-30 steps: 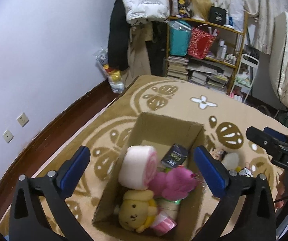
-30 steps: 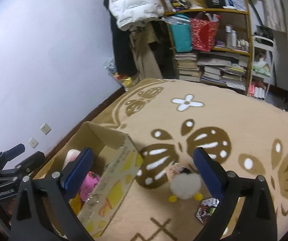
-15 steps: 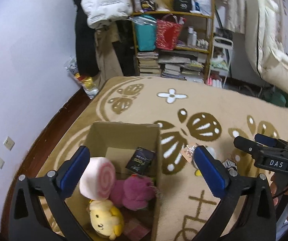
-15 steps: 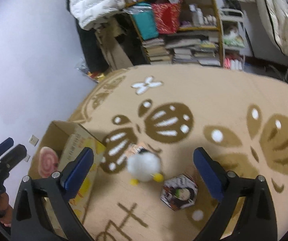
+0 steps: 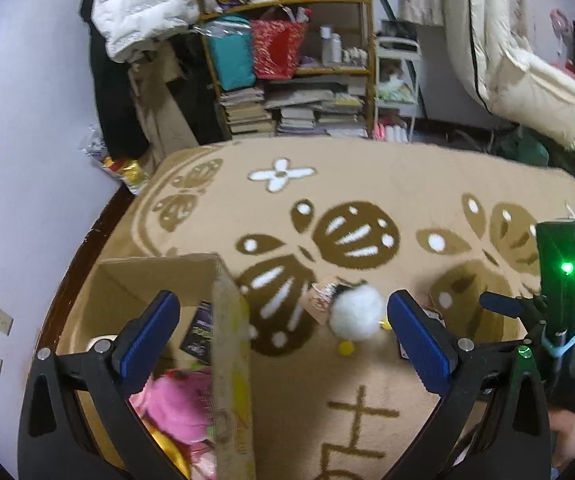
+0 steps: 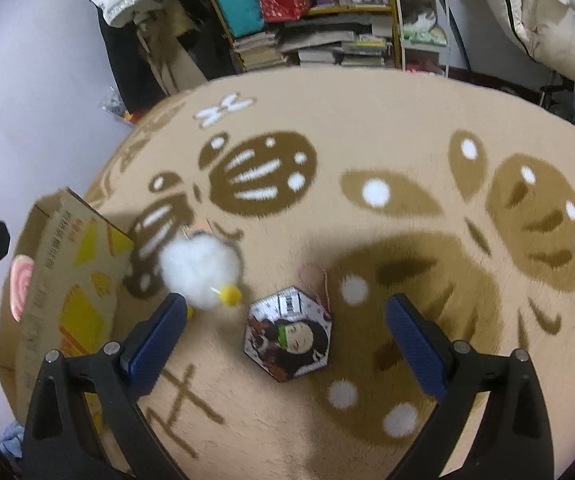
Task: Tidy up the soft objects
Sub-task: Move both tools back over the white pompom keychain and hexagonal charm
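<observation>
On the beige carpet (image 6: 367,120), just beside the cardboard box (image 6: 67,280), lies one white fluffy toy (image 6: 199,272). It is nearly round, so a long axis is hard to tell; its two small yellow feet (image 6: 229,294) point toward the right-wrist camera, and a paper tag (image 5: 319,300) lies at its far side, toward the bookshelf (image 5: 295,60).

Both tools have their jaws wide apart and hold nothing. The right gripper (image 6: 287,336) hangs over the carpet with the toy just ahead of its left finger and partly outside the gap. One hexagonal picture box (image 6: 287,334) lies flat between the two blue pads (image 6: 415,348), touching neither. In the left wrist view, the left gripper (image 5: 283,338) straddles the near wall of the cardboard box: its left finger is over the inside of the box and its right finger is over the carpet. The white toy sits in the gap, near the right finger and a little ahead of it.

Inside the box I count one pink plush (image 5: 179,400), one yellow plush (image 5: 171,448) partly hidden, one dark small package (image 5: 197,330) and, seen from the right wrist, one pink-and-white swirl cushion (image 6: 21,280).
</observation>
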Motion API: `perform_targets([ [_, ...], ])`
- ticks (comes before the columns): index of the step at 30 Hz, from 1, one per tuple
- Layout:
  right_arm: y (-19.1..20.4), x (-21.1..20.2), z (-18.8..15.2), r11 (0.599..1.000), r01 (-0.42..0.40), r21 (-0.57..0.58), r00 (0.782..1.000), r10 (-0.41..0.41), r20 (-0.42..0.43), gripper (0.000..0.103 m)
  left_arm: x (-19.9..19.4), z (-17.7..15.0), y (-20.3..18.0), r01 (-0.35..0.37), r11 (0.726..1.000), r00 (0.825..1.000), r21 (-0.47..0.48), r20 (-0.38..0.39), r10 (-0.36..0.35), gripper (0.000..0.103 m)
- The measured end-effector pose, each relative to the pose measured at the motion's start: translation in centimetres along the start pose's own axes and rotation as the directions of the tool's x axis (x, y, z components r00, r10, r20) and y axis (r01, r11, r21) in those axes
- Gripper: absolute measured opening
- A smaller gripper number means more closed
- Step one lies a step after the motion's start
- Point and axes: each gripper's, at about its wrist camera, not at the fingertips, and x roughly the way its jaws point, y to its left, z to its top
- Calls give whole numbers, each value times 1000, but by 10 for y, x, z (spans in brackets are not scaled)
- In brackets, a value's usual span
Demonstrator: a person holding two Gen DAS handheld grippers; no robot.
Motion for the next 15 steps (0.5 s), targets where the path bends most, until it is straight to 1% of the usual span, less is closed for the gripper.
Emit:
perform_targets([
  [6, 4, 18, -8, 999, 27, -40, 998, -29, -51, 100, 22, -3, -20, 30, 999, 999, 37, -42, -28, 102],
  [8, 3, 25, -10, 998, 36, -44, 997, -39, -65, 100, 32, -3, -27, 46, 997, 998, 64, -50, -43, 102],
  [10, 2, 31, -12, 999, 27, -38, 996, -30, -79, 97, 40, -1, -32, 46, 996, 997, 80, -62, -41, 102],
  [12, 1, 37, -14, 999, 20, -33, 995, -23, -96, 94, 50, 1, -35, 58, 996, 996, 71, -73, -53, 102],
  [14, 2, 41, -17, 999, 23, -44, 994, -27, -102, 94, 61, 3, -38, 71, 996, 994, 51, -84, -66, 102],
  [15, 0, 43, -17, 999, 19, -29, 994, -22, -104, 94, 66, 4, -38, 75, 996, 994, 44, -85, -71, 102],
])
